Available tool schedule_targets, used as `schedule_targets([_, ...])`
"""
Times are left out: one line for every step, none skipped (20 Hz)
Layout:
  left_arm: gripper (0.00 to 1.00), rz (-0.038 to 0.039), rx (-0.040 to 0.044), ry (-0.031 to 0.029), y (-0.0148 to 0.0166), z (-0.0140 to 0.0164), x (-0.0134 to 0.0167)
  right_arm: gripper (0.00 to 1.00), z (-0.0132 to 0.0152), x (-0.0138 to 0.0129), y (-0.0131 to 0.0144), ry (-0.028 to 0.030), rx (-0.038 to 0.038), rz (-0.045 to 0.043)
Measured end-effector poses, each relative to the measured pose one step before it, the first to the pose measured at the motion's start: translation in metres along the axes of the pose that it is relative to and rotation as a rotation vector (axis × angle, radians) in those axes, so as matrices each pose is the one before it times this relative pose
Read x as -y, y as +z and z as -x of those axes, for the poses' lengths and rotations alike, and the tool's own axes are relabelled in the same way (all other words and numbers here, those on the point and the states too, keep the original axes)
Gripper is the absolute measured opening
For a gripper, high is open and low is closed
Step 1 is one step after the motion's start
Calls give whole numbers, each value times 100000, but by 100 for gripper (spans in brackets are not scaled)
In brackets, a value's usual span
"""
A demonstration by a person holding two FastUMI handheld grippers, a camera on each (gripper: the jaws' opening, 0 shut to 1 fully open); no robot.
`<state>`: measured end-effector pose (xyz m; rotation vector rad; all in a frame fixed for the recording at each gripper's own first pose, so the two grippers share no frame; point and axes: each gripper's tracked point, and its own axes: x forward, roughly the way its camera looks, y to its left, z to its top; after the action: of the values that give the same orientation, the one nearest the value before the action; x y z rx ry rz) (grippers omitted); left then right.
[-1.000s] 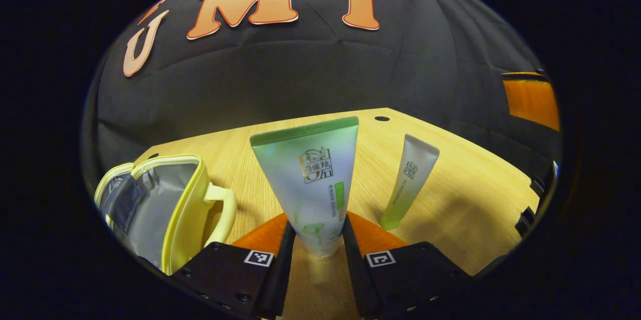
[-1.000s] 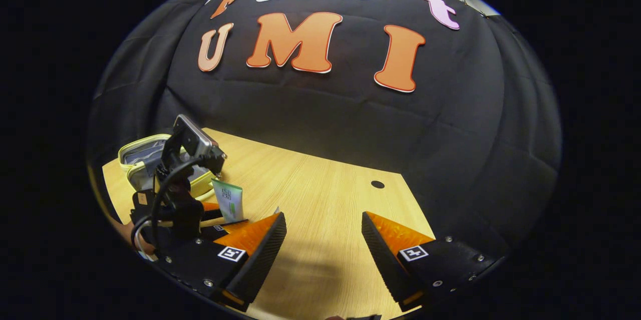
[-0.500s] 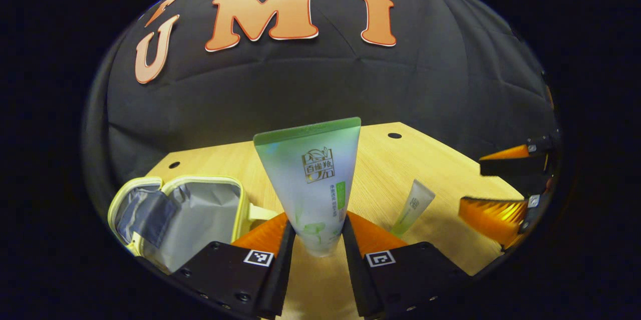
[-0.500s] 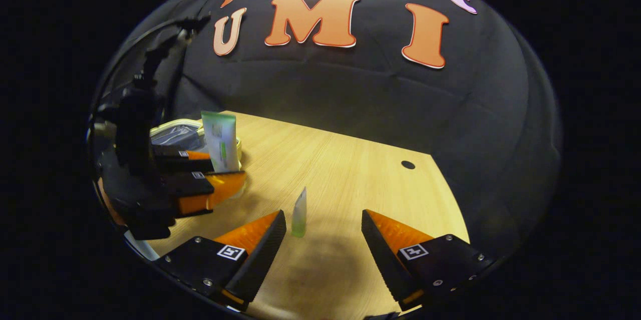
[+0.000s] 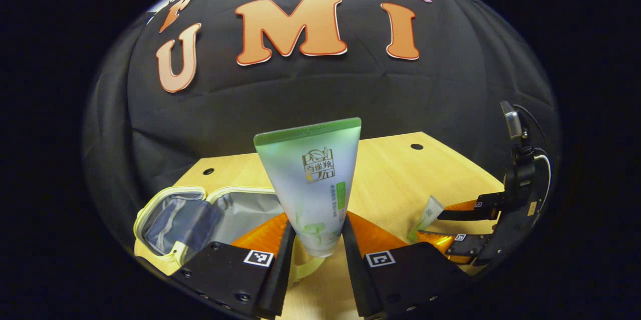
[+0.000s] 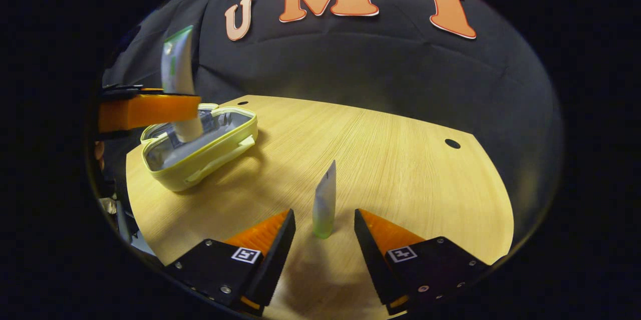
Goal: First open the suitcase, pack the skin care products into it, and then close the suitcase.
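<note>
The yellow suitcase (image 6: 200, 152) lies open on the wooden table (image 6: 400, 160), and my left hand-held gripper (image 5: 316, 247) is clamped on the cap end of the large green-and-white skin care tube (image 5: 313, 180), holding it upright just above the suitcase's grey lining. My right hand-held gripper (image 6: 324, 237) has its fingers apart on either side of the small skin care tube (image 6: 324, 202), which stands on its cap on the table, well apart from the suitcase; neither finger touches it.
</note>
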<state>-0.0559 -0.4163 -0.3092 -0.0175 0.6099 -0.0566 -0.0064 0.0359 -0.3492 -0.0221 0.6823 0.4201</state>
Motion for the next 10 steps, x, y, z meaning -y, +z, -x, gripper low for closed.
schedule_targets([52,-155,-461,1717,5,393,-774,71,-523,-99,-478,583,-892,-1786])
schedule_targets([52,-52,-423,1211,-19,407,-660,67,-539,-44,-187,-208,-380,-868])
schedule_targets([52,40,-356,1607,83,341,-730,52,-415,-80,-421,-783,-1276,289])
schedule_targets([52,674,-312,984,-85,190,-547,53,-317,-8,-493,-620,-1240,815])
schedule_targets([52,379,-945,871,-145,161,-457,45,81,-113,-398,12,-1334,286])
schedule_targets([52,322,-439,893,-47,220,-413,43,161,4,114,-708,249,-595])
schedule_targets([52,137,-116,1139,86,244,-591,35,25,-393,235,494,534,-1164])
schedule_targets([52,503,211,791,93,162,-540,35,39,-259,322,514,410,-1080])
schedule_targets([52,313,142,772,-59,64,-456,35,168,-82,81,262,-39,-375])
schedule_targets([52,-8,94,648,-1,159,-714,35,77,-76,212,-58,-298,-118])
